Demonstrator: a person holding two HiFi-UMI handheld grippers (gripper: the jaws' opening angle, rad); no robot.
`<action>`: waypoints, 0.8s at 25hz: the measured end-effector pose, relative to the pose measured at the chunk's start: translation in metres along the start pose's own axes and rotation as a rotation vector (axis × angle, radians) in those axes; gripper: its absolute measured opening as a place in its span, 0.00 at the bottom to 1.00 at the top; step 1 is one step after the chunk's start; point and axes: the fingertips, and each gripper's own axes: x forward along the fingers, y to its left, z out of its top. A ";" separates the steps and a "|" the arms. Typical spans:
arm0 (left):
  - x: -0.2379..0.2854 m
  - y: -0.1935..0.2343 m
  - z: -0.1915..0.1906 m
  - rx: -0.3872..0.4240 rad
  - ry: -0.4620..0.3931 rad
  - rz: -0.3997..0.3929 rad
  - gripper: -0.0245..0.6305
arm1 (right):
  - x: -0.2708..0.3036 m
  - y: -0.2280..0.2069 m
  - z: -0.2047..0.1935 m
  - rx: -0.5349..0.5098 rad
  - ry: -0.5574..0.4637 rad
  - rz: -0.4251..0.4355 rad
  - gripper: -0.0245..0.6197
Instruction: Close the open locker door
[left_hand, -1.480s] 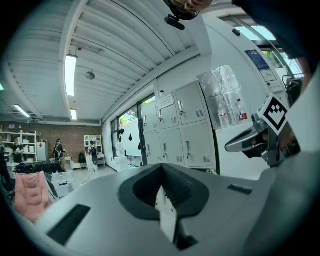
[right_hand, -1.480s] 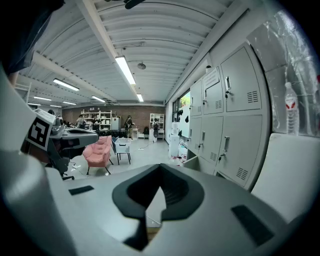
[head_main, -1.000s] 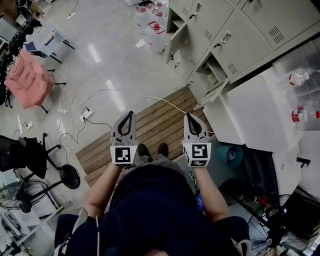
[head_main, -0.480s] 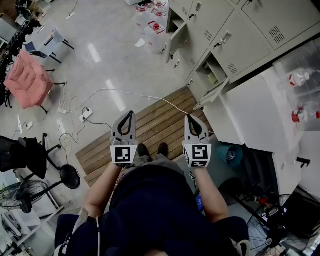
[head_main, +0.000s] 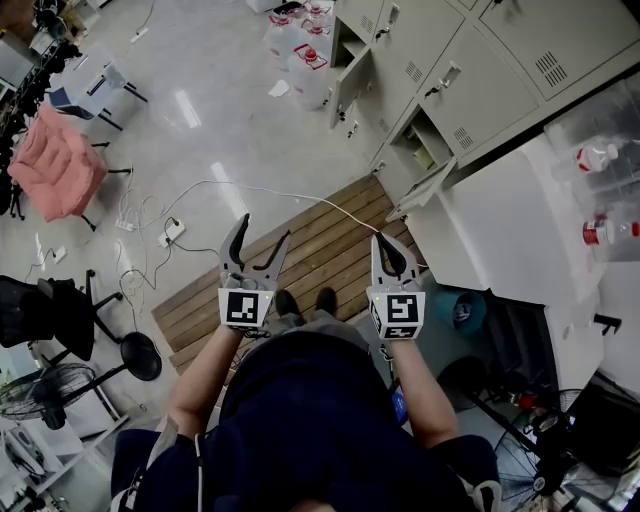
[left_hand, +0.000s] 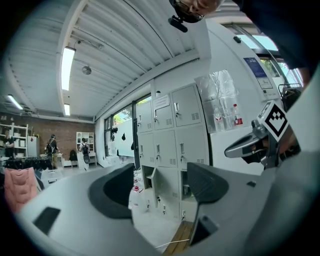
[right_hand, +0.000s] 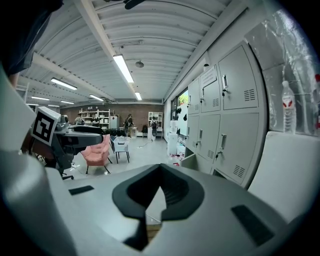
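Left claw (head_main: 262, 230) is standing open, and nothing is sitting between its jaws. Right claw (head_main: 380, 240) is squeezed shut on nothing. Both are pointing out in front of the person, over the wooden boards (head_main: 310, 250) on the floor.

The open locker door (head_main: 425, 190) is hanging out from the bottom row of the lockers (head_main: 480, 70), ahead and off to the right, well apart from both claws. A second open door (head_main: 347, 90) is sticking out farther along the same row.

I think the person is getting ready to walk over. Doing it well is probably meaning this: going close first, stepping over the white cable (head_main: 270, 190), putting the flat side of one claw on the outside of the door, and pushing slowly until the door is lying flush with the ones next to it. Pinching the thin edge is looking harder than pushing.

A second ago both claws were shut. Now the left one's jaws have just been opening, while the right one is looking the same. Both are hanging in about the same place.
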 end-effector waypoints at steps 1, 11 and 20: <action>0.002 -0.001 0.000 -0.001 0.014 -0.009 0.58 | 0.000 -0.001 -0.001 0.003 0.000 0.001 0.03; 0.024 -0.014 0.001 0.028 0.038 -0.045 0.72 | -0.004 -0.014 -0.005 0.012 -0.002 0.016 0.03; 0.055 -0.029 -0.013 0.096 0.074 -0.019 0.72 | 0.002 -0.039 -0.017 0.002 -0.013 0.078 0.03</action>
